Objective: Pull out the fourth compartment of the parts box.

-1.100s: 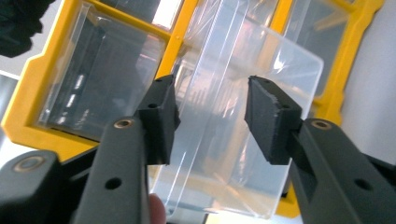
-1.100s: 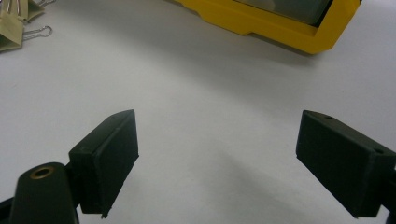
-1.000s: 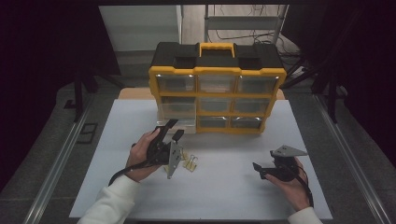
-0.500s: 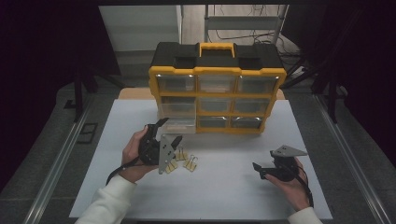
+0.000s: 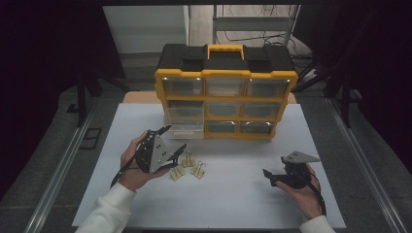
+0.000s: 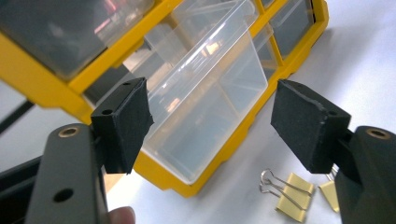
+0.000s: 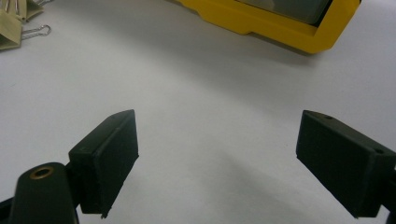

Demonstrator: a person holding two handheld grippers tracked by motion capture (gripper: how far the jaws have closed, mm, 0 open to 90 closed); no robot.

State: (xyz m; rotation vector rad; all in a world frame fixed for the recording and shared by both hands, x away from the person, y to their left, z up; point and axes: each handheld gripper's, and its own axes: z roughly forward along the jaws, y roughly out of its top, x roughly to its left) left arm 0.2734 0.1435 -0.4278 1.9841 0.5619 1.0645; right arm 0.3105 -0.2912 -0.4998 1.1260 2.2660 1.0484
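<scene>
A yellow and black drawer organiser (image 5: 226,92) stands at the back of the white table. Its clear lower-left drawer (image 5: 187,128) (image 6: 210,107) is pulled out and looks empty. Three gold binder clips (image 5: 187,167) (image 6: 289,189) lie on the table in front of it. My left gripper (image 5: 173,138) (image 6: 212,126) hovers just left of the clips, pointing at the drawer. It is open; its jaws have just been opening wide, then easing in slightly, with nothing between them. My right gripper (image 5: 269,175) (image 7: 217,158) rests open and empty at the front right.
The white table top (image 5: 233,194) has bare room between the two hands. In the right gripper view, the organiser's yellow base (image 7: 280,23) lies ahead and a clip (image 7: 14,28) at the far left. Dark floor and metal rails (image 5: 63,165) flank the table.
My left gripper has drawn back to the left and lifted off the binder clips, its jaws spreading wider. The right hand and its gripper have stayed put.
</scene>
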